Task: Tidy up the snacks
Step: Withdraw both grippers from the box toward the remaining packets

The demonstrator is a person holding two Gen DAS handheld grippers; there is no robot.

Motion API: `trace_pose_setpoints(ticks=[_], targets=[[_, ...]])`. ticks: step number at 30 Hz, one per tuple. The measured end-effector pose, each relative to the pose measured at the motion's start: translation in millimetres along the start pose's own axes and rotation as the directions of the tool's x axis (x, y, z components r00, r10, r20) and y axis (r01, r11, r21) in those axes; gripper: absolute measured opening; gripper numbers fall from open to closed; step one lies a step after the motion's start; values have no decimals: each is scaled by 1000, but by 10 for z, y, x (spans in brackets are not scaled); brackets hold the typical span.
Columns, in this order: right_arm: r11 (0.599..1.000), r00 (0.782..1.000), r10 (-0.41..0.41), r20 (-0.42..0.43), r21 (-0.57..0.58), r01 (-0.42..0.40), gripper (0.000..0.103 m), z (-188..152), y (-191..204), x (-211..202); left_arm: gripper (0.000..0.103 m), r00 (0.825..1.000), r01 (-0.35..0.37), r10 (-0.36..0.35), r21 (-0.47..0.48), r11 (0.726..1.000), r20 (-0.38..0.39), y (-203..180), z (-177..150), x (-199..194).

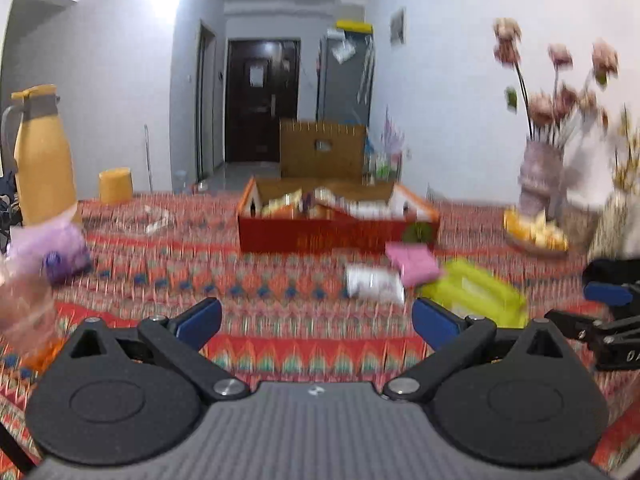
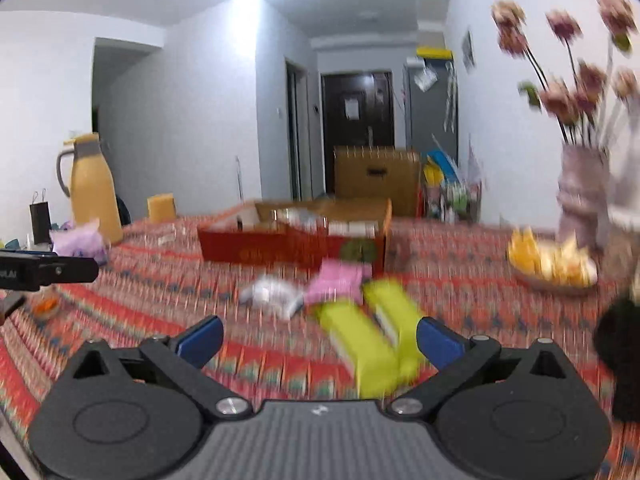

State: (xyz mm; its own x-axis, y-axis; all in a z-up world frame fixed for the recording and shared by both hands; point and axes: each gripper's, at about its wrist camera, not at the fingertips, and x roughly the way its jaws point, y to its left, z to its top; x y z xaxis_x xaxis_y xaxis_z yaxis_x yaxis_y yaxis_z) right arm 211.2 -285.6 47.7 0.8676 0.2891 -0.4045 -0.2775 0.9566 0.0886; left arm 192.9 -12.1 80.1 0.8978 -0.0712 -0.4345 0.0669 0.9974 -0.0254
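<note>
A red cardboard box with packets inside stands open mid-table. In front of it lie loose snacks: a pink packet, a white packet and two yellow-green packs. My left gripper is open over bare cloth, left of the snacks, nothing between its fingers. My right gripper is open wide, and the near ends of the yellow-green packs lie between its fingers untouched. Both views are blurred by motion.
A yellow jug and a purple bag stand at the left. A vase of flowers and a fruit bowl stand at the right. A patterned red cloth covers the table.
</note>
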Motion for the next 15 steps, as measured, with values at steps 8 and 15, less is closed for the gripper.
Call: trace_pose_setpoints(ticks=[8,15], targets=[[995,996,-75,-50,68,78,103,-363,5,-192,103,998,38,-35,53,998,-58,-80,-336,-68],[992,997,-54,-59,112,60,103,-452,-99,-175,103,995,14,-5,89,996,-99,-212,-367,45]])
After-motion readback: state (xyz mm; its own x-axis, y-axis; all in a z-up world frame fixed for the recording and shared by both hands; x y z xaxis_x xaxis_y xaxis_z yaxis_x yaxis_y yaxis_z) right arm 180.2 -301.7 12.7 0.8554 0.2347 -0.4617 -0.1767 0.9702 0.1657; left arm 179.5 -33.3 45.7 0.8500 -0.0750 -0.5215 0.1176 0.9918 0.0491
